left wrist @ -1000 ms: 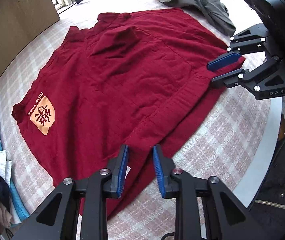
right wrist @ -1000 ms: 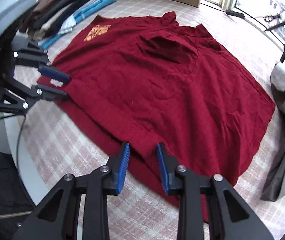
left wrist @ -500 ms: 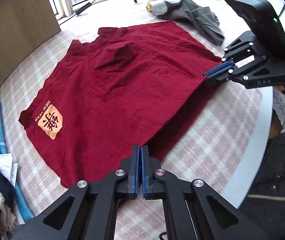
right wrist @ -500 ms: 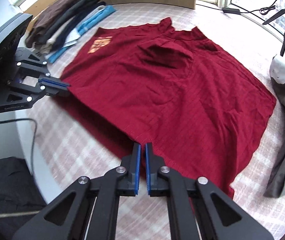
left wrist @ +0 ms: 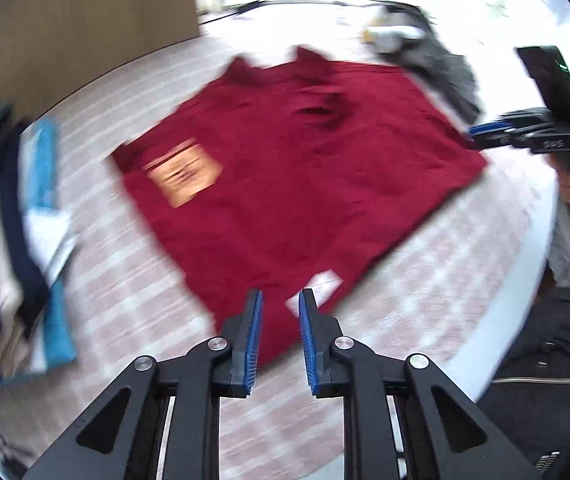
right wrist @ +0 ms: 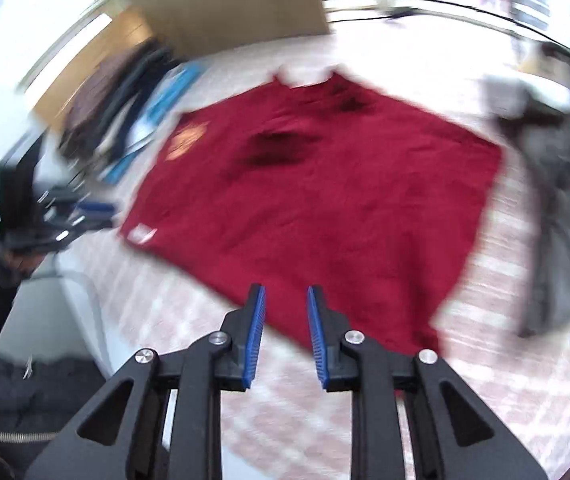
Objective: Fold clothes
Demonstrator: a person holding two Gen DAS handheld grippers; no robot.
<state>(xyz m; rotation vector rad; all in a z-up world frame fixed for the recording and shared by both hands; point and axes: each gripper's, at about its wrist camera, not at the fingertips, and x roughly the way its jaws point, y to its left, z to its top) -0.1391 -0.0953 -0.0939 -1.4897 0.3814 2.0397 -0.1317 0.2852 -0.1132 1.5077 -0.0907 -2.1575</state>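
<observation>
A dark red garment (left wrist: 297, 184) with an orange printed patch (left wrist: 183, 174) lies spread flat on the checked cloth-covered table (left wrist: 437, 264); it also shows in the right wrist view (right wrist: 325, 200). A white label (left wrist: 317, 286) shows at its near corner. My left gripper (left wrist: 280, 312) is open and empty, just above that near corner. My right gripper (right wrist: 285, 308) is open and empty, above the near hem. Each gripper shows in the other's view, the right one (left wrist: 489, 132) and the left one (right wrist: 93, 210). Both views are motion-blurred.
A stack of folded clothes (left wrist: 9, 220) lies at the left of the table (right wrist: 125, 96). A grey garment (right wrist: 565, 200) is heaped at the right. A wooden panel (left wrist: 85, 28) stands behind. The table's white edge (left wrist: 525, 280) runs near me.
Both grippers were shut on the garment's near hem half a second ago; now both have opened, let go and pulled back upward. The hem lies flat on the table.
</observation>
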